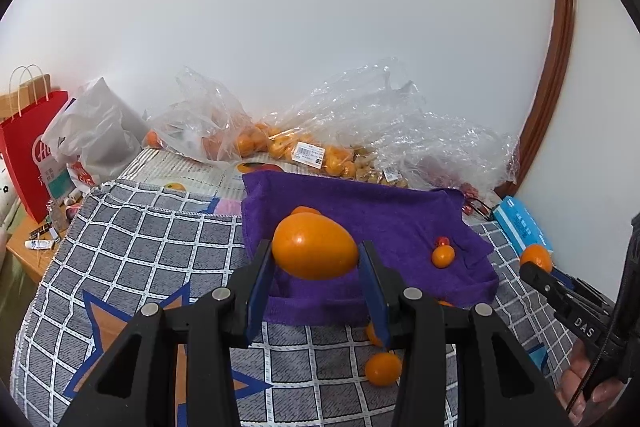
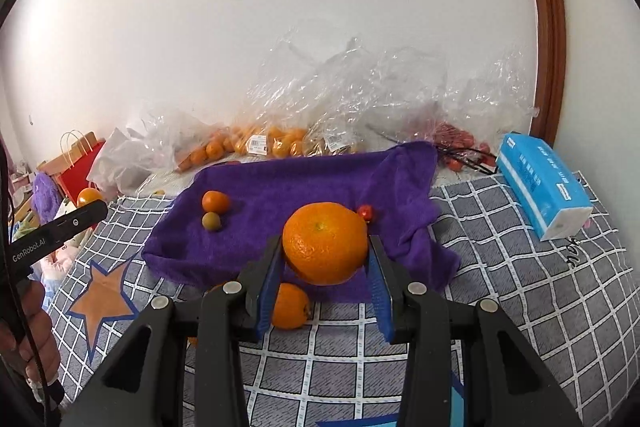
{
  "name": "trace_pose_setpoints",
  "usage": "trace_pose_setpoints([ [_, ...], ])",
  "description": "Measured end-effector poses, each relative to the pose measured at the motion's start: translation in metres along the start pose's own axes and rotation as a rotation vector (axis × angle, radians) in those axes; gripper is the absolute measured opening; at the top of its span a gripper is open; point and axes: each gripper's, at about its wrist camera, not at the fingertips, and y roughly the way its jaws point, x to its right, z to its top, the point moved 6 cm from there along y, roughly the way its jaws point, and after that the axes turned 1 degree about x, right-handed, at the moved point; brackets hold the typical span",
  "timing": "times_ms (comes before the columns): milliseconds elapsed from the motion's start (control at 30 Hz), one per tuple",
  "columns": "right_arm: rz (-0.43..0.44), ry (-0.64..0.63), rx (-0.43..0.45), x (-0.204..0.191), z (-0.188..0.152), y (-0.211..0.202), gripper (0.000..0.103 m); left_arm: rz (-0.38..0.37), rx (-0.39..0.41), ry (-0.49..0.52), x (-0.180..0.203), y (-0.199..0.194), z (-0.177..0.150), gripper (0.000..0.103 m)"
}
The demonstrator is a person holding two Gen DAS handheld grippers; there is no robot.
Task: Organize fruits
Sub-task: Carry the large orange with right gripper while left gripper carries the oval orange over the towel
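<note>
2 grippers point(image 1: 316, 267) point(image 2: 326, 259) each clamp oranges point(image 1: 315, 246) point(image 2: 325, 243).

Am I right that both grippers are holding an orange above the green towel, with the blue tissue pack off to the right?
Nearly. The towel is purple, not green, as the right wrist view shows. The rest holds: the left gripper is shut on a smooth orange, the right gripper on a dimpled orange, and the blue tissue pack lies to the right.
</note>
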Motion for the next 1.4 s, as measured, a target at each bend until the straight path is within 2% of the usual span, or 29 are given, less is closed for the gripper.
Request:
trace_pose_setpoints([
  [333,-0.003,-0.011,-0.002,-0.001,0.004,0.011,0.040,0.003,-0.002,0.024,0.002,0.016,0.009,0.040],
  [467,-0.010,-0.011,-0.009,0.002,0.006,0.022,0.040,-0.007,-0.011,-0.005,-0.008,0.028,0.011,0.041],
  [767,-0.044,-0.018,-0.003,0.017,0.016,0.043,0.040,0.036,-0.033,-0.042,-0.034,0.048,0.015,0.040],
  [1133,-0.063,0.000,-0.071,0.037,0.006,0.089,0.040,0.025,-0.110,-0.018,-0.024,0.093,0.003,0.041],
  [1400,-0.057,0.010,-0.141,0.041,-0.009,0.114,0.040,0.016,-0.202,0.008,-0.017,0.120,-0.011,0.041],
])
